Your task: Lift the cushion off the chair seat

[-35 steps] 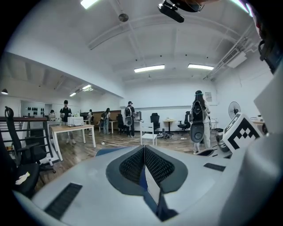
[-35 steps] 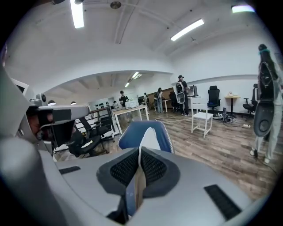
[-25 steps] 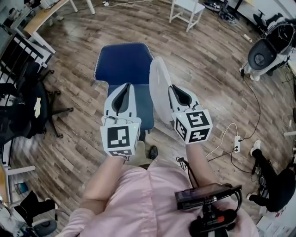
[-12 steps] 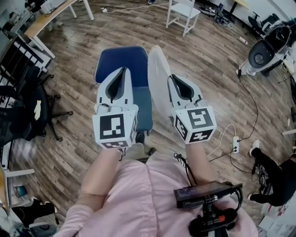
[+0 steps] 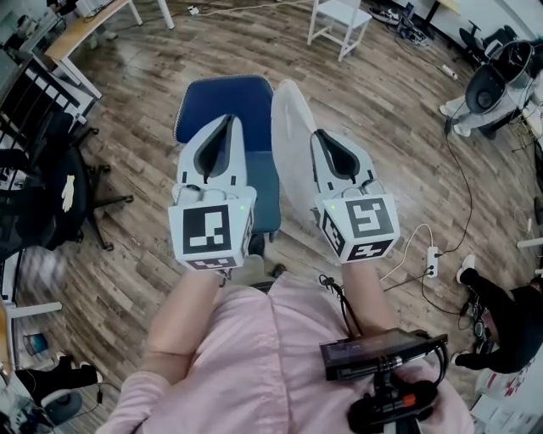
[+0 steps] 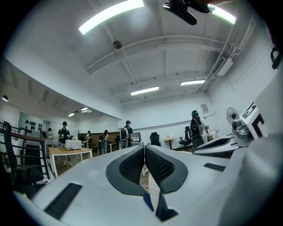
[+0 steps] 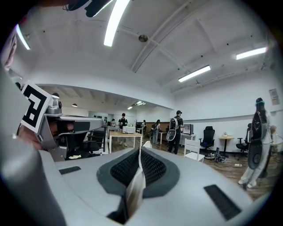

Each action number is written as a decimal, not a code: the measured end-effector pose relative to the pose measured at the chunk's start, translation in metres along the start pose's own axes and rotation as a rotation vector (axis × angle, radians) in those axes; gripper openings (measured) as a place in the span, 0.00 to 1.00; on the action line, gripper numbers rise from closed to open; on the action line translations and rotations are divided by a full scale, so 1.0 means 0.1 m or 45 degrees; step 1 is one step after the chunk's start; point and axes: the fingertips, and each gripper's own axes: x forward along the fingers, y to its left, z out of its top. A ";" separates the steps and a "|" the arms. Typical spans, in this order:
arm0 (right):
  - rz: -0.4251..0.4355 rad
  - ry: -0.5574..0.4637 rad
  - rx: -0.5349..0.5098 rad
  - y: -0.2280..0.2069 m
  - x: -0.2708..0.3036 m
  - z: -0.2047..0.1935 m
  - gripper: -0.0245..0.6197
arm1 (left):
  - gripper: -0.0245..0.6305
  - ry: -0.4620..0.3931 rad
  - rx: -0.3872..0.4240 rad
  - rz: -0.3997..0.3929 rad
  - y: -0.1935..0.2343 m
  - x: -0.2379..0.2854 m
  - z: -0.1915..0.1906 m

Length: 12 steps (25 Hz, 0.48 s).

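Observation:
A white cushion point(image 5: 288, 144) stands on its edge above the right side of the blue chair seat point(image 5: 222, 100). My right gripper point(image 5: 318, 136) is shut on the cushion's edge, and a thin pale strip of the cushion point(image 7: 135, 190) shows pinched between the jaws of the right gripper point(image 7: 139, 152). To its left my left gripper point(image 5: 229, 119) hovers over the blue seat. In the left gripper view the left gripper point(image 6: 144, 148) has its pads pressed together with nothing between them. Through the slot under them, a bit of white and blue shows.
A black office chair point(image 5: 51, 182) stands to the left, with a desk point(image 5: 81, 30) behind it. A white chair point(image 5: 341, 19) is at the far top. A power strip with cable point(image 5: 435, 258) lies on the wood floor at right, near someone's shoes point(image 5: 469, 273). People stand at desks far off.
Both grippers have moved up and forward over the chair, the left one the most. The white cushion has risen a little with the right gripper.

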 end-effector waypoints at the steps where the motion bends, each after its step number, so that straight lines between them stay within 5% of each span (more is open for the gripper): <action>1: 0.000 -0.005 -0.002 0.00 0.00 0.02 0.06 | 0.06 -0.001 0.001 -0.001 0.00 0.00 0.00; 12: 0.012 -0.027 -0.007 0.00 0.03 0.04 0.06 | 0.06 0.009 0.022 -0.004 -0.04 0.02 -0.02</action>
